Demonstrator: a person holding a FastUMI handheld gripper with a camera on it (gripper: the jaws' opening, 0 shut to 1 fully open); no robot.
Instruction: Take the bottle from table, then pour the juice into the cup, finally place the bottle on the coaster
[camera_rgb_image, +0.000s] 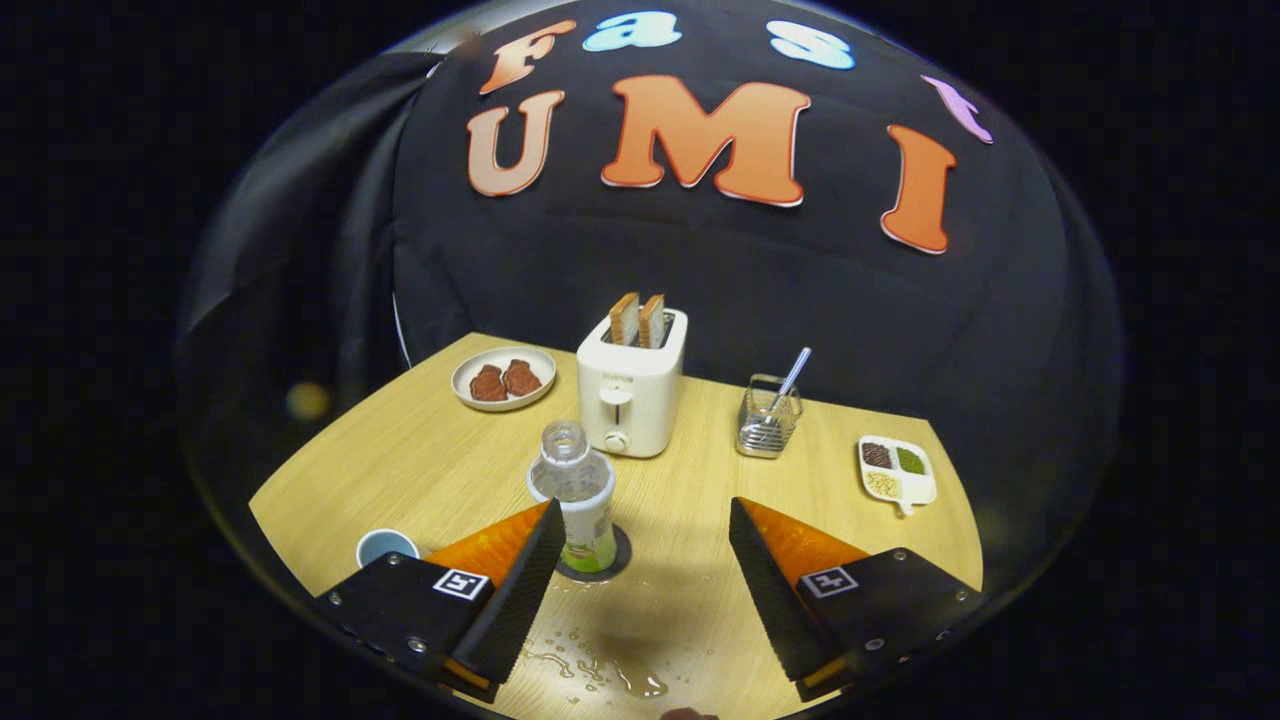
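Clear bottle (580, 500) on coaster (618, 560), gripper (640, 545) jaws apart.

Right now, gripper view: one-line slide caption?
Open gripper behind bottle standing uncapped on coaster, spilled drops on table.

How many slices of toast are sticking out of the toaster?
2. Both brown toast slices stand side by side in the top slots of the white toaster, left slice and right slice, beyond the open gripper.
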